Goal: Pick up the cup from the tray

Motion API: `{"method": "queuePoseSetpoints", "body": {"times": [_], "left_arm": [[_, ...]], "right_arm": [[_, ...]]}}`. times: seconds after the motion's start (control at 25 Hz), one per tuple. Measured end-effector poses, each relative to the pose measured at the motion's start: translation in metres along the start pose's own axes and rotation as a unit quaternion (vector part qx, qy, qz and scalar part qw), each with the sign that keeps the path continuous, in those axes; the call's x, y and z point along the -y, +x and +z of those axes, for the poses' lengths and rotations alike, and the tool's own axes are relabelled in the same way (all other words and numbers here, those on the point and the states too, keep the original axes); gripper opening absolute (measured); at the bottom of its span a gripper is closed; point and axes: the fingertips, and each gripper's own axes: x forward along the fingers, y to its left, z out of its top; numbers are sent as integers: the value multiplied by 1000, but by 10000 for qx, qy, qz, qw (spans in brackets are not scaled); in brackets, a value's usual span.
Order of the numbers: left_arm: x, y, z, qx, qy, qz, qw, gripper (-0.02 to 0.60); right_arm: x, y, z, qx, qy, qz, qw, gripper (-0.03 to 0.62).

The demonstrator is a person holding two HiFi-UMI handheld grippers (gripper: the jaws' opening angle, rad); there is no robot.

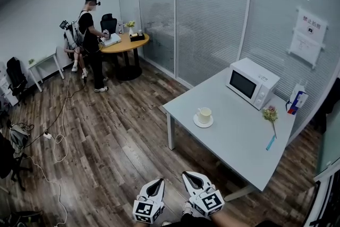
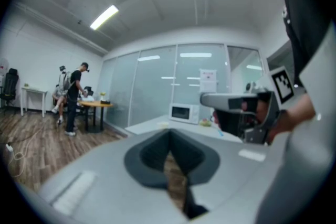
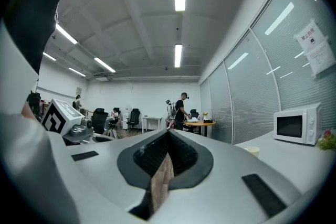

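Cup sits on its little round tray near the left end of the grey tabletop, and only the head view shows you that properly. Your right gripper view just catches the cup off to the side, with the tray not visible. Left hand-held gripper and right hand-held gripper are both well apart from it, low over the wood floor, each pinched together on nothing. Microwave, flowers and a carton sit further back; only floorboards lie between you and the tabletop
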Motion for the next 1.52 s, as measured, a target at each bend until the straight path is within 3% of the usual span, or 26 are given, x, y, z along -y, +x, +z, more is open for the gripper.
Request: {"method": "queuePoseSetpoints", "body": {"times": [0.88,1.2,1.52], "left_arm": [[-28,133,30,12,260,438,9987,5],[-37,171,31,-85,252,173,9995,5],[-72,231,44,30,360,-217,9991,4]], "right_arm": [[142,55,-8,143,101,153,9997,-11],[172,78,-14,66,153,12,9999,-11],[208,132,-14,-72,-95,-336,9994,-11]]}}
